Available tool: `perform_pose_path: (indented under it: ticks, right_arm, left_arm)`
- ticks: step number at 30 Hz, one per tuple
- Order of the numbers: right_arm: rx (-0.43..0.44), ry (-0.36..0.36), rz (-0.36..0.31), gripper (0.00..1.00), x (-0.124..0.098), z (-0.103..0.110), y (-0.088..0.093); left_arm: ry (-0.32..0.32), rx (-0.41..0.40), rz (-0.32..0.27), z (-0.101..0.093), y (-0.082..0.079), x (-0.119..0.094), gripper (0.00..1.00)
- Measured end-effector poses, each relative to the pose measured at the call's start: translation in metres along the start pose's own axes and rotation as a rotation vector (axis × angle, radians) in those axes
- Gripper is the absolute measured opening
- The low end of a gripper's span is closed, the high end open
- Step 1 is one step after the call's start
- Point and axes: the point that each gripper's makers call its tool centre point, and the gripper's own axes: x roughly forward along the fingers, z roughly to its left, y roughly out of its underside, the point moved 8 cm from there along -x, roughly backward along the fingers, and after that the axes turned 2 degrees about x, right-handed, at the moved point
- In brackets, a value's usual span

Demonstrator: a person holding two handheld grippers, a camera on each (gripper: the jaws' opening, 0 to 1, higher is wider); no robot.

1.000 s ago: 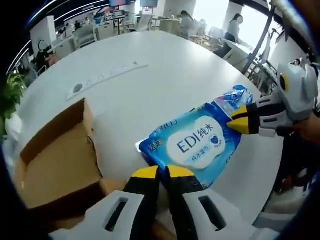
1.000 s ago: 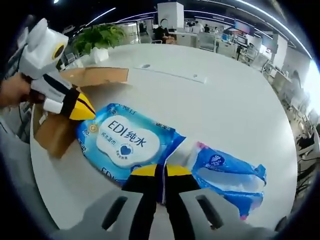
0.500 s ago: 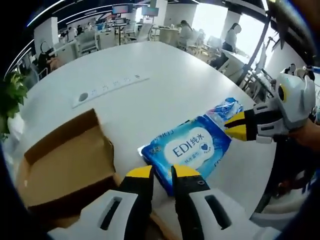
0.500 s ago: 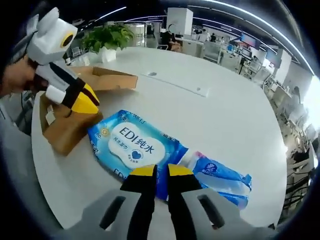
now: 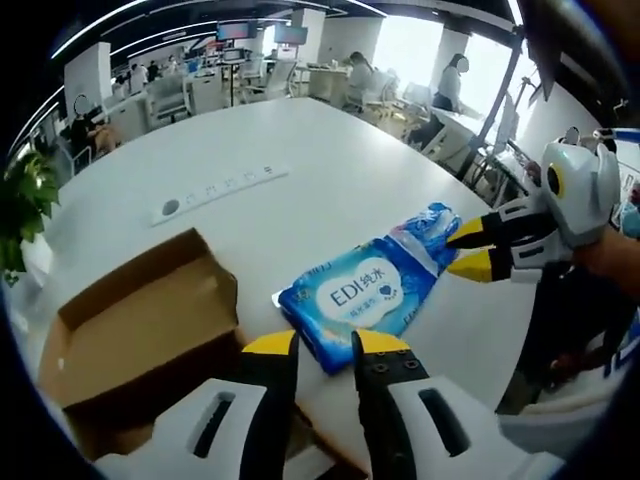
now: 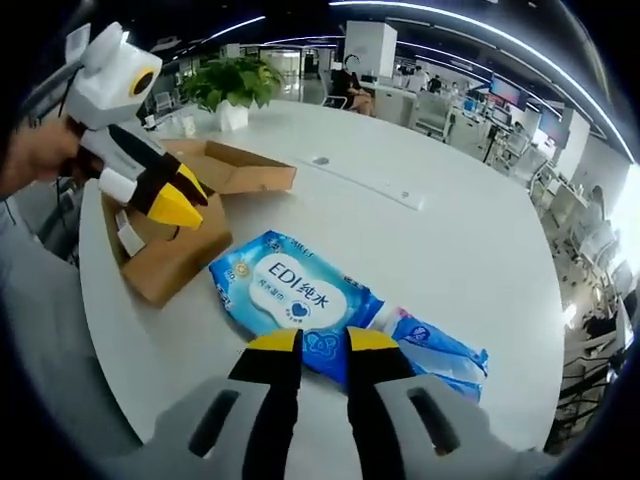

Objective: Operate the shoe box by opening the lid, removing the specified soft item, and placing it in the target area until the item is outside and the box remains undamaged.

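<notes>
Now the blue plastic wet-wipe pack (image 5: 366, 294) lies on the round white table (image 5: 330, 180), outside the open brown cardboard shoe box (image 5: 140, 330). Your left gripper (image 5: 325, 345) and right gripper (image 6: 322, 342) both stand released, holding nothing; next, probably withdraw without touching the box.

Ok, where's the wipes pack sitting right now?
The wipes pack lies flat on the white table, outside and beside the open cardboard box, just ahead of the right gripper in the right gripper view.

White round table (image 5: 330, 170), power strip (image 5: 218, 187), potted plant (image 6: 232, 82), office desks behind
</notes>
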Motion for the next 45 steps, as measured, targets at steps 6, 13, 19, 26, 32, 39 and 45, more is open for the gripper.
perform_pose_path:
  ticks: [6,13,19,26,32,39,45]
  right_arm:
    - [-0.037,-0.017,-0.004,0.23,-0.011,0.009,-0.007]
    - [-0.059,-0.037,-0.006,0.28,-0.019,0.021,-0.016]
    - [-0.078,-0.055,-0.010,0.33,-0.024,0.032,-0.027]
    - [-0.111,-0.079,-0.014,0.37,-0.028,0.048,-0.038]
    - [-0.155,-0.107,0.003,0.41,-0.026,0.060,-0.045]
    - [-0.211,-0.163,0.015,0.44,-0.023,0.077,-0.056]
    - [-0.254,-0.215,0.026,0.48,-0.016,0.090,-0.065]
  left_arm:
    - [0.007,0.007,-0.019,0.002,0.005,-0.019,0.25]
    - [0.005,0.006,-0.031,0.011,0.011,-0.037,0.28]
    - [-0.006,0.004,-0.051,0.021,0.016,-0.054,0.30]
    - [-0.017,0.002,-0.062,0.034,0.028,-0.074,0.35]
    - [-0.024,-0.012,-0.077,0.045,0.039,-0.089,0.36]
    - [-0.036,-0.026,-0.099,0.062,0.055,-0.109,0.39]
    - [-0.062,-0.053,-0.119,0.079,0.067,-0.130,0.39]
